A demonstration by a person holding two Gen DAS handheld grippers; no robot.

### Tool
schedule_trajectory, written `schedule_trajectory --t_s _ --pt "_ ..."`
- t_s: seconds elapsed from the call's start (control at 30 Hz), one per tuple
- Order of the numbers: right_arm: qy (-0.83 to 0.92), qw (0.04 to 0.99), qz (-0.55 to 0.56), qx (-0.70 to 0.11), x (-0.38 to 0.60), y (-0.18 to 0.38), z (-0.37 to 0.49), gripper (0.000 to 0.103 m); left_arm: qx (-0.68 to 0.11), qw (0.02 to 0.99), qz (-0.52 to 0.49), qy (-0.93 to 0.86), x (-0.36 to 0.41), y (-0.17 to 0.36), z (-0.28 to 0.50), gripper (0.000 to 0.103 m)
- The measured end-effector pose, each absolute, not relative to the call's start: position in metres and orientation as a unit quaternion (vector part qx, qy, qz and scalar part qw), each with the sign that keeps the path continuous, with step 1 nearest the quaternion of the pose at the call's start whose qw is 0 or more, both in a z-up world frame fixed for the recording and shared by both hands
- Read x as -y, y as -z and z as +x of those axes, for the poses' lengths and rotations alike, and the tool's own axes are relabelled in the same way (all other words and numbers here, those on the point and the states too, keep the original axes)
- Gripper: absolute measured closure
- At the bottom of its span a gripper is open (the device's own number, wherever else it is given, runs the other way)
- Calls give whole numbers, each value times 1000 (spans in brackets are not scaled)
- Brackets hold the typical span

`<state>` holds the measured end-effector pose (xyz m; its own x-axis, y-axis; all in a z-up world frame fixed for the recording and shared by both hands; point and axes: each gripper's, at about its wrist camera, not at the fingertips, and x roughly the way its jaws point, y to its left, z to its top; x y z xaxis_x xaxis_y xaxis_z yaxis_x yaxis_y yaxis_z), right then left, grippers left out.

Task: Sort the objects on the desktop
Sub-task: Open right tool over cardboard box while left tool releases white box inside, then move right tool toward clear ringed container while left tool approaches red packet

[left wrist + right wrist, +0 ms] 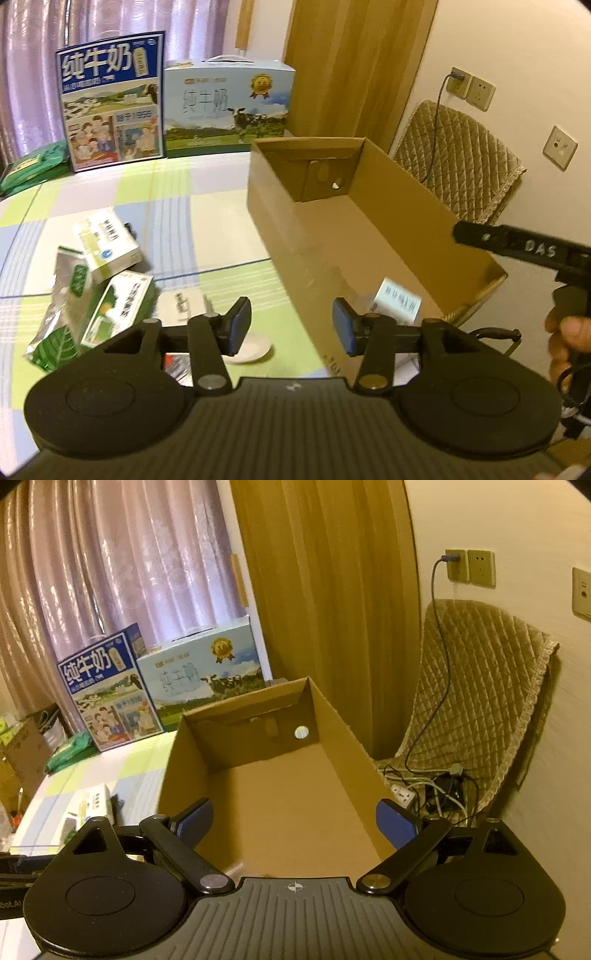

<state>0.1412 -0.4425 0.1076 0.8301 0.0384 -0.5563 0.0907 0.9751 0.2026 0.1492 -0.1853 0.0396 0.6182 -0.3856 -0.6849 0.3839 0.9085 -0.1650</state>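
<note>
Both hand-held grippers gape empty — right, left — over cardboard box.

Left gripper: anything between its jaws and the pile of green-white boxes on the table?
In the left wrist view, the left gripper is open and empty; only bare tablecloth separates it from the green-white boxes.

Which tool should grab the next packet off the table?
Left. The left tool is open and faces the green-and-white packets lying on the tablecloth. The right tool, also open and empty, hangs over the cardboard box.
</note>
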Motion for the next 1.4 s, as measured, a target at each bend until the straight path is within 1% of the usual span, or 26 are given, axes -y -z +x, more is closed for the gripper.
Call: schedule_trajectory --t_s 0.07,0.13,0.27,0.3,0.37,0.5,0.53,0.57,0.63,0.73,0.83,1.13,1.4 --pt "13 950 111 -291 437 -111 133 10 -382 900 -2 209 177 -40 142 53" --pt "7 950 115 -291 430 -115 123 10 -382 902 4 202 169 -39 135 50" --pt "0 950 114 -292 413 -121 108 9 -387 903 1 189 148 -39 122 35" --pt "-2 949 116 -294 409 -122 105 9 -387 903 0 185 142 -40 118 34" --pt "-9 947 120 -299 400 -124 99 7 -387 905 0 178 131 -40 110 28" --pt "-21 944 118 -306 381 -126 87 5 -388 907 -8 164 107 -40 97 25" --pt "-24 944 116 -307 376 -127 85 5 -387 908 -11 161 101 -41 93 23" --pt "-27 944 113 -307 371 -127 82 5 -385 909 -12 159 96 -42 89 18" --pt "-31 944 110 -308 362 -128 77 4 -382 911 -16 157 85 -44 82 14" --pt "-40 944 105 -311 348 -126 71 2 -379 913 -13 148 69 -46 73 11" --pt "-50 941 102 -318 334 -121 68 2 -379 915 -12 134 52 -45 66 8" --pt "-81 931 78 -347 297 -96 63 2 -389 915 -16 109 12 -33 55 8" --pt "-118 924 50 -361 273 -75 70 2 -401 910 -3 108 -3 -20 61 8"
